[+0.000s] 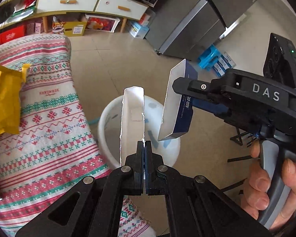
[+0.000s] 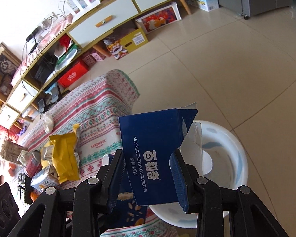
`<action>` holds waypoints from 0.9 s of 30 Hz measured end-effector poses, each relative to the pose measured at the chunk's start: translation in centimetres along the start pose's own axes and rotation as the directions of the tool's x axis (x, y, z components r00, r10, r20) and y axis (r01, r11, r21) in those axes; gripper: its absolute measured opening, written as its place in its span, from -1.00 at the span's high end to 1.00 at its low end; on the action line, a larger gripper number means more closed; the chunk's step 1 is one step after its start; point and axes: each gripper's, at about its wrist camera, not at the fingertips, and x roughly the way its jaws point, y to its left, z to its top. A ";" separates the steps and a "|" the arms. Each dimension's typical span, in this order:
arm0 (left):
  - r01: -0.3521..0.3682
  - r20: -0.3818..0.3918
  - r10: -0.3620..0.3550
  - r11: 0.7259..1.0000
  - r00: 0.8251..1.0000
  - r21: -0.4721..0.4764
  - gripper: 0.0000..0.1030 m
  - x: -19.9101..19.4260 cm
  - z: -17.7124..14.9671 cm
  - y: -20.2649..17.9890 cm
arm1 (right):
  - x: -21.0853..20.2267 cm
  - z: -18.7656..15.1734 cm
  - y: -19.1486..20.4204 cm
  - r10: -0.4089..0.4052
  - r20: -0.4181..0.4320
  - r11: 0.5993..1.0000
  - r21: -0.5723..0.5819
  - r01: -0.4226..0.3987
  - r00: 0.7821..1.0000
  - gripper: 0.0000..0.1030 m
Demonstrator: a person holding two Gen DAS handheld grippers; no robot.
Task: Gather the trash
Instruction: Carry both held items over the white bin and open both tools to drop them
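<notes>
My left gripper [image 1: 144,142] is shut on a torn white piece of carton [image 1: 132,118], held upright over the white bin [image 1: 106,122] on the floor. My right gripper [image 2: 148,156] is shut on a dark blue biscuit box [image 2: 150,148], held above the bin [image 2: 236,158]; the box also shows in the left wrist view [image 1: 177,102], to the right of the white piece. A yellow wrapper [image 1: 6,100] lies on the patterned tablecloth [image 1: 49,118]; it also shows in the right wrist view [image 2: 65,154].
More trash, a can [image 2: 32,163] and small cartons [image 2: 41,179], lies on the table's left side. A white plastic bag [image 2: 47,121] sits further back. A low cabinet [image 2: 108,19] and a grey fridge [image 1: 203,19] stand beyond the tiled floor.
</notes>
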 end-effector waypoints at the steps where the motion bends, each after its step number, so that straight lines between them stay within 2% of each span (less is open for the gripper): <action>1: 0.001 -0.006 -0.001 1.000 1.000 -0.002 1.00 0.5 0.1 0.1 | 0.1 0.0 -0.2 -0.013 -0.003 1.000 0.003 0.013 1.000 0.19; 8: -0.007 -0.016 0.006 1.000 1.000 -0.022 0.97 3.2 0.5 -0.1 | 1.1 0.2 -2.1 -0.038 -0.045 0.998 0.055 0.041 0.998 0.15; 9: -0.012 -0.021 0.012 1.000 1.000 -0.020 0.95 3.5 0.6 -0.1 | 1.4 0.3 -2.3 -0.044 -0.059 0.997 0.061 0.048 0.997 0.09; 11: -0.041 -0.028 0.041 0.999 0.999 -0.022 0.89 3.9 0.6 0.2 | 1.7 0.3 -2.9 -0.047 -0.076 0.995 0.088 0.054 0.996 -0.18; 14: -0.047 -0.025 0.047 0.999 0.999 -0.026 0.74 4.2 1.0 0.8 | 1.5 0.5 -3.2 -0.048 -0.068 0.993 0.107 0.056 0.997 -0.23; 16: -0.052 -0.020 0.052 0.998 0.998 -0.032 0.42 3.9 0.9 1.2 | 1.4 0.5 -3.2 -0.053 -0.064 0.993 0.104 0.060 0.997 -0.25; 17: -0.054 -0.017 0.053 0.998 0.998 -0.039 0.36 3.7 0.9 1.4 | 1.4 0.5 -3.1 -0.053 -0.066 0.993 0.103 0.060 0.996 -0.26; 20: -0.051 -0.001 0.051 0.998 0.999 -0.042 0.33 2.4 0.7 1.8 | 1.5 0.5 -2.9 -0.047 -0.066 0.993 0.106 0.054 0.997 -0.26; 27: -0.114 0.013 0.115 0.992 0.993 -0.055 0.32 -1.4 -0.3 3.8 | 1.4 0.7 -2.3 -0.020 -0.044 0.994 0.107 0.025 0.999 -0.26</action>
